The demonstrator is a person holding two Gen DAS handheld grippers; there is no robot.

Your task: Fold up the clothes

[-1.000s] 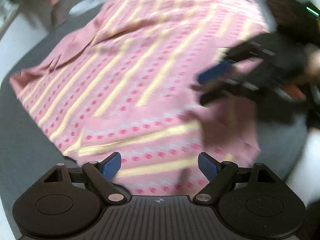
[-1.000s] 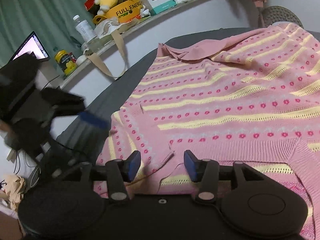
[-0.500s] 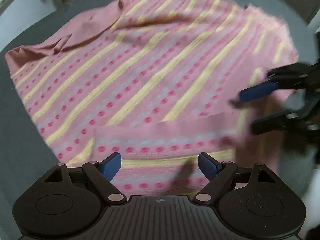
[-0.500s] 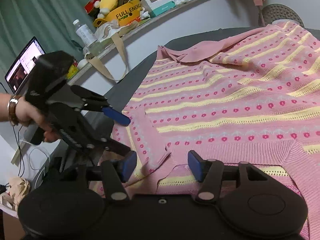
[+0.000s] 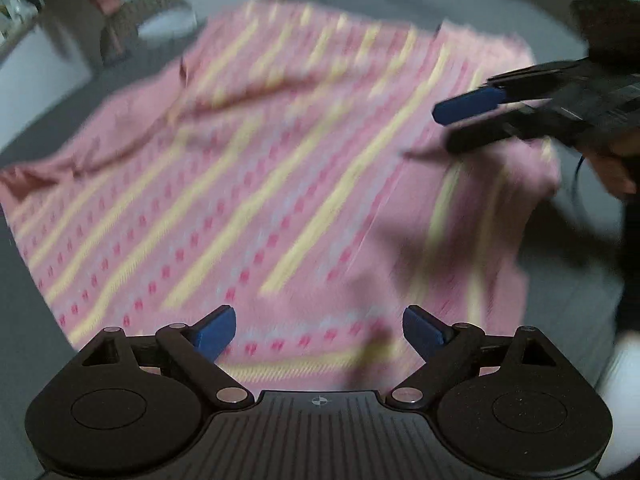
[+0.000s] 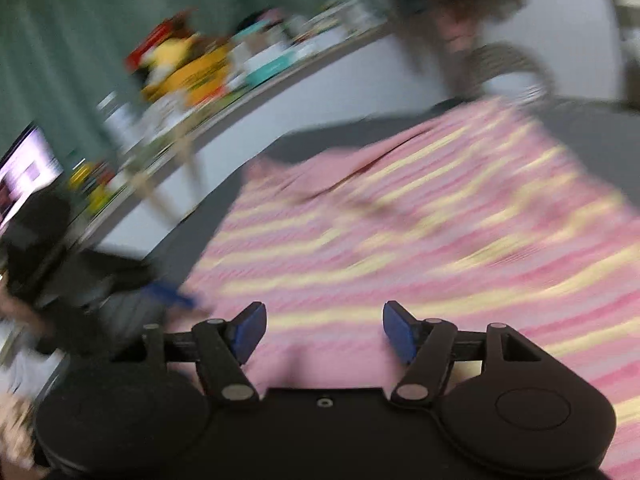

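Note:
A pink knitted sweater (image 5: 256, 184) with yellow stripes and red dots lies spread on a dark grey surface (image 5: 24, 280); it also fills the right wrist view (image 6: 420, 248). My left gripper (image 5: 319, 330) hovers open over the sweater's near edge, nothing between its blue pads. My right gripper (image 6: 324, 330) is open too, above another edge of the sweater. The right gripper also shows in the left wrist view (image 5: 472, 120) at the right, over the garment's right side. Both views are motion-blurred.
A shelf (image 6: 240, 80) with boxes, a yellow bag and bottles runs along a white wall at the back left. A lit laptop screen (image 6: 24, 176) stands at the far left. A woven chair (image 5: 144, 20) sits behind the surface.
Both grippers have lifted and pulled back from the sweater's corner; the right gripper's fingers have spread wider. The folded flap near the left gripper now lies flatter. The views have swung.

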